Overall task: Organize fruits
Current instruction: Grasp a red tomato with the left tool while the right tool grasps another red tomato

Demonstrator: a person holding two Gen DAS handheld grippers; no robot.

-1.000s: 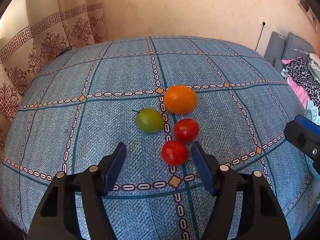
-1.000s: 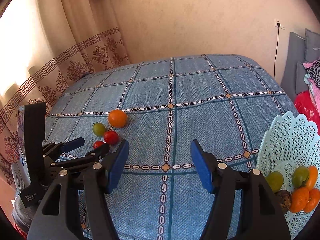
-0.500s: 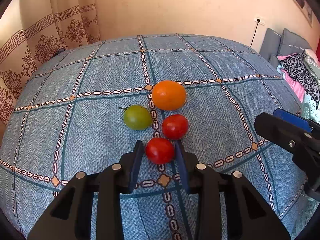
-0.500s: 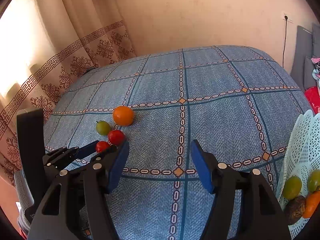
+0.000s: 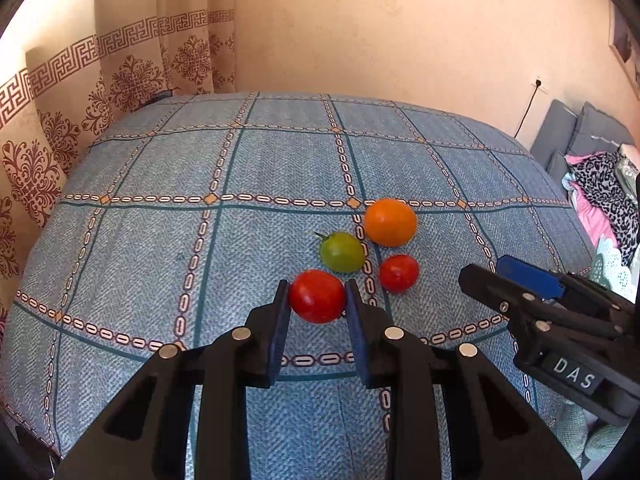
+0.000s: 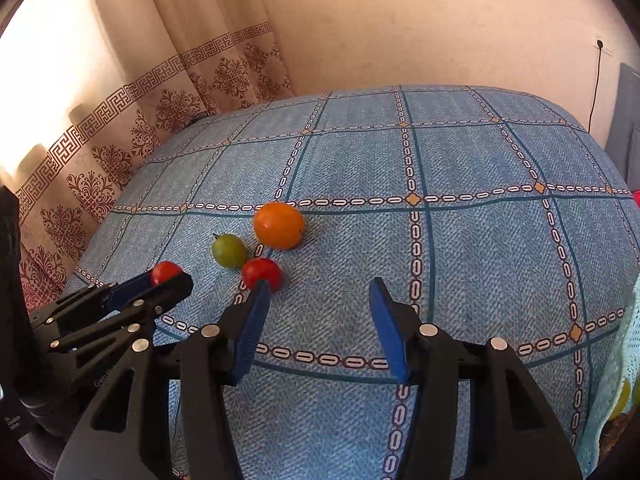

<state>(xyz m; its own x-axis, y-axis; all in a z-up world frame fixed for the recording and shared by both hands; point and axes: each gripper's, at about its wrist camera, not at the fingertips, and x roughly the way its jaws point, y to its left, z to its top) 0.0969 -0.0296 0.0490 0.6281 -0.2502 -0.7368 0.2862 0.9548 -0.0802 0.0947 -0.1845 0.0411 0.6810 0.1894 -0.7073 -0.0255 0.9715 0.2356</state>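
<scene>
Left gripper (image 5: 317, 300) jaws pinched on red tomato (image 5: 317, 296); right gripper (image 6: 316, 312) jaws spread, nothing held.

Held tomato is seen just above the blue checked bedspread (image 5: 160, 240); contact with the cloth cannot be told. Just beyond it a green tomato (image 5: 341, 251), second red tomato (image 5: 399, 273) and orange (image 5: 390, 222) are clustered close together, green one nearest the left jaws. In the right wrist view the second red tomato (image 6: 262, 273) is partly covered by the right gripper's left jaw tip. White lattice basket (image 6: 616, 380) is seen at the right edge, well apart from the cluster, fruit inside mostly cut off. Patterned curtain (image 6: 120, 140) hangs at left, wall behind.
</scene>
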